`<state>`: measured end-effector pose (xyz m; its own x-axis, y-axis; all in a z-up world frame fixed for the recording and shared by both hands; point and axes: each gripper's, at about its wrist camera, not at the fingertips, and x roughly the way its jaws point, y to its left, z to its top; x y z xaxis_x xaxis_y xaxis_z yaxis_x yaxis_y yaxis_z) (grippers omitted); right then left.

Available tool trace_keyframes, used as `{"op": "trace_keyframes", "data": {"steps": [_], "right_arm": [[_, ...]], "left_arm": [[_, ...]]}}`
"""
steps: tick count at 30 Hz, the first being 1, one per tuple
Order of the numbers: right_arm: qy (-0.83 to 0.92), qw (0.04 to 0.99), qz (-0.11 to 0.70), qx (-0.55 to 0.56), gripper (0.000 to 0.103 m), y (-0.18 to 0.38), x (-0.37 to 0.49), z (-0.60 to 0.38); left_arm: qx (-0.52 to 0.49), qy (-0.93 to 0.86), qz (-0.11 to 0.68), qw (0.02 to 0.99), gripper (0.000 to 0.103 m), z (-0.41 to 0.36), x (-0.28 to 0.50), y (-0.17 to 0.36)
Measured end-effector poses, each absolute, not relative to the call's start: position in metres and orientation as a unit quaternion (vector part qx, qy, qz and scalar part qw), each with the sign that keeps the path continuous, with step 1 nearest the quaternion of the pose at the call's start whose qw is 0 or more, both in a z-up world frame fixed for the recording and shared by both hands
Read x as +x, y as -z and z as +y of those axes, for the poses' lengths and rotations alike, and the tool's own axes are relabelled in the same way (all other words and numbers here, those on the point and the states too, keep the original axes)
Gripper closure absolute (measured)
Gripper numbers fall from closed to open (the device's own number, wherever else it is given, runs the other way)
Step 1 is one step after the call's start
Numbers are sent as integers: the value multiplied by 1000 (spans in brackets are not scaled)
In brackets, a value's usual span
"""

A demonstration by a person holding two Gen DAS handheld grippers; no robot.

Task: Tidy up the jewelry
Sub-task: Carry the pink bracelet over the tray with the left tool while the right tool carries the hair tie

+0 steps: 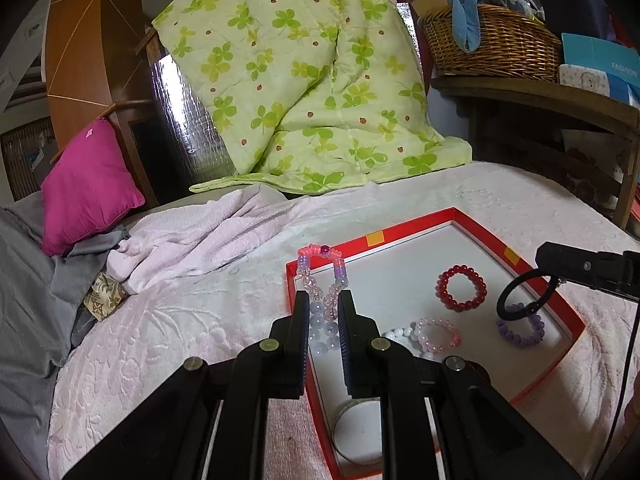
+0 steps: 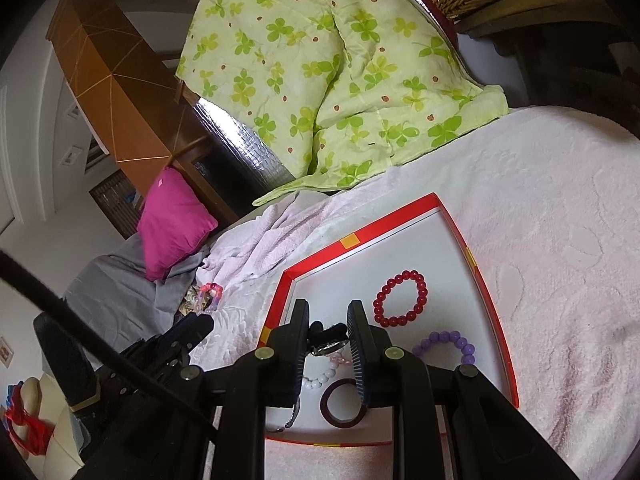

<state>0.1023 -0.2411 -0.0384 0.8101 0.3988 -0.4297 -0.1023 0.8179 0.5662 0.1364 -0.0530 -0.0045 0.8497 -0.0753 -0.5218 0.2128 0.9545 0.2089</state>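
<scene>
A red-rimmed box (image 1: 472,226) with a white floor lies on the pink bedspread. In it are a red bead bracelet (image 1: 460,288), a purple bead bracelet (image 1: 520,330), a pink bead bracelet (image 1: 438,334), white beads (image 1: 398,334) and a silver bangle (image 1: 352,432). My left gripper (image 1: 324,300) is shut on a long pastel bead bracelet (image 1: 320,264) over the box's left rim. My right gripper (image 2: 329,310) is shut on a black ring-shaped band (image 1: 520,300) above the box; in the right wrist view the band (image 2: 328,334) sits between the fingers. A maroon ring (image 2: 344,402) lies below.
A green clover quilt (image 1: 312,80) is heaped behind the box. A magenta cushion (image 1: 88,188) and grey cloth (image 1: 24,300) lie at the left. A wicker basket (image 1: 492,40) stands on a wooden shelf at the back right. The pink bedspread (image 2: 560,240) spreads right of the box.
</scene>
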Motion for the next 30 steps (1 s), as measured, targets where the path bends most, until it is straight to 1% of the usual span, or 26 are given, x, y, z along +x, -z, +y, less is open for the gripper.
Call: {"op": "trace_keyframes", "data": {"steps": [13,22,30], "right_arm": [[-134,909,295,264,80,50,118,-239],[-122,905,318,256,80,62,130,-238],[-112,900,336,254,80,71,134,-238]], "left_arm": [[140,70,282,946,88,-56,169,19],[130,74,324,934,88,-49,199,39],[112,87,357,923,88,-43,208,54]]}}
